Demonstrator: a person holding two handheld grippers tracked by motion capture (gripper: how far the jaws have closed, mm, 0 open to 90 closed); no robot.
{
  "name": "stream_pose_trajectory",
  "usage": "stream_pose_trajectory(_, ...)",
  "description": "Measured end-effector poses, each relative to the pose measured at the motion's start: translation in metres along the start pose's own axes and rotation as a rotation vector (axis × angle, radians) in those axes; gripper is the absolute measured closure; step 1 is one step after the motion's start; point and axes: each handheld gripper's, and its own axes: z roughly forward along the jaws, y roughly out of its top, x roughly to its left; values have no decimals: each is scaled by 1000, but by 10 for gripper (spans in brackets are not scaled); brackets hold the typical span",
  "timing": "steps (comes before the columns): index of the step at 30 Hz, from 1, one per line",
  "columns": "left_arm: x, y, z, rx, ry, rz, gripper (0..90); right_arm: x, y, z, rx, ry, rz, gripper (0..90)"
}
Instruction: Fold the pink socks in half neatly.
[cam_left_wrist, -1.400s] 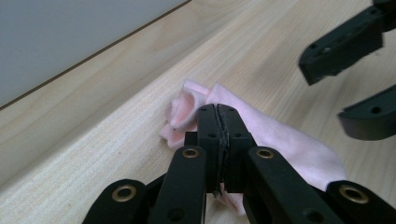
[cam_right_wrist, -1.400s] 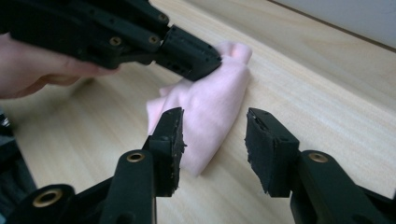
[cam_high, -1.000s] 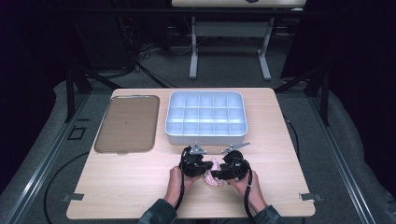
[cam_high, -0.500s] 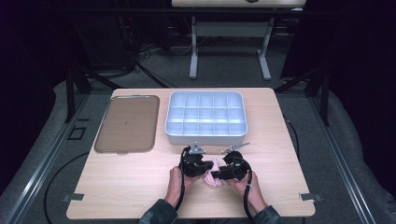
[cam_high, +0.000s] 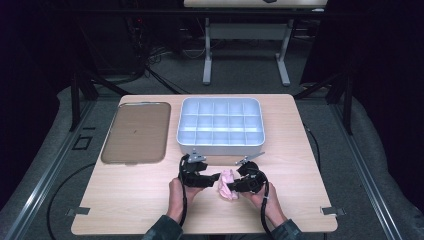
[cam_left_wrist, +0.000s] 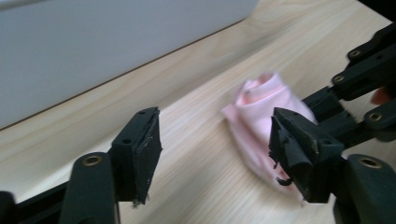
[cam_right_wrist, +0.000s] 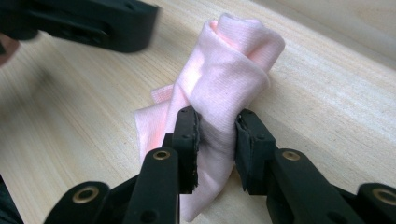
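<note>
**One grip on the sock**

Two grippers meet at a pink sock (cam_right_wrist: 224, 84), rolled on the table (cam_high: 125, 200) below the tray (cam_high: 220, 125). The right gripper (cam_right_wrist: 217, 140) pinches it, jaws just closing; the left gripper (cam_left_wrist: 215, 149) has just let go (jaws apart, empty). Lift slowly, keeping the roll tight. Its underside is hidden.

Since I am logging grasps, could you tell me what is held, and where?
The right hand-held gripper pinches the rolled pink cloth around its lower middle; the left hand-held gripper holds nothing.
</note>
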Motion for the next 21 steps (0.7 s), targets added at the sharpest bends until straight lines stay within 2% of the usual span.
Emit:
stream_pose_trajectory(2, 4, -4, -6, 0, 25, -6, 298, 0, 0, 0, -1, -1, -5, 729)
stream_pose_trajectory(7, 15, -23, -23, 13, 121, -8, 231, -1, -1, 0, -7, 7, 0, 738)
stream_pose_trajectory(8, 17, -26, -25, 17, 127, -14, 205, -1, 0, -1, 7, 0, -15, 740)
stream_pose_trajectory(14, 29, -47, -38, 43, 181, -50, 158, 0, -1, -1, -3, 6, -9, 746)
stream_pose_trajectory(17, 33, -54, -43, 52, 208, -54, 156, 0, -1, 0, -15, 8, -9, 749)
stream_pose_trajectory(18, 34, -57, -44, 55, 223, -53, 153, -1, 0, -1, 0, 8, -16, 750)
stream_pose_trajectory(21, 33, -63, -47, 52, 252, -48, 146, 0, -1, -1, -4, 5, -13, 750)
